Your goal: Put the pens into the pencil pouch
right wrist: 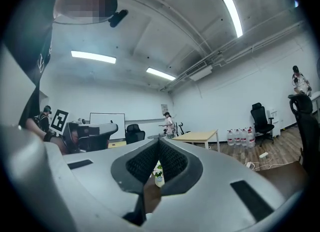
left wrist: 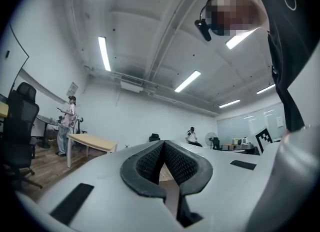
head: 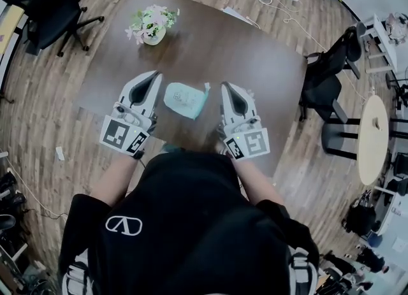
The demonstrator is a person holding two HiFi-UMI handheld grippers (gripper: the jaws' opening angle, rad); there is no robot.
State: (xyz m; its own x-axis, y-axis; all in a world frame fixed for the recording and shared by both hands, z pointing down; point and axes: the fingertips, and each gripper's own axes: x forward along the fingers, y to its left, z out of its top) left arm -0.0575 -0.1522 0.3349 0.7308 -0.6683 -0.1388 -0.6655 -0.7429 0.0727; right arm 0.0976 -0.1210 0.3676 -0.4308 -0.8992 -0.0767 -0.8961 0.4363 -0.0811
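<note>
A pale teal pencil pouch (head: 185, 99) lies on the dark brown table (head: 255, 64), just in front of the person. My left gripper (head: 155, 74) hovers to the pouch's left and my right gripper (head: 224, 85) to its right, both raised and pointing level away from the person. In the left gripper view the left gripper (left wrist: 163, 143) has its dark ribbed pads pressed together with nothing between them. The right gripper (right wrist: 159, 140) looks the same in its own view, shut and empty. No pens show in any view.
A small vase of pink flowers (head: 152, 26) stands at the table's far left, and the vase (right wrist: 158, 173) also peeks below the right jaws. Black office chairs (head: 44, 7) (head: 331, 71) flank the table. A round light table (head: 373, 137) is at right.
</note>
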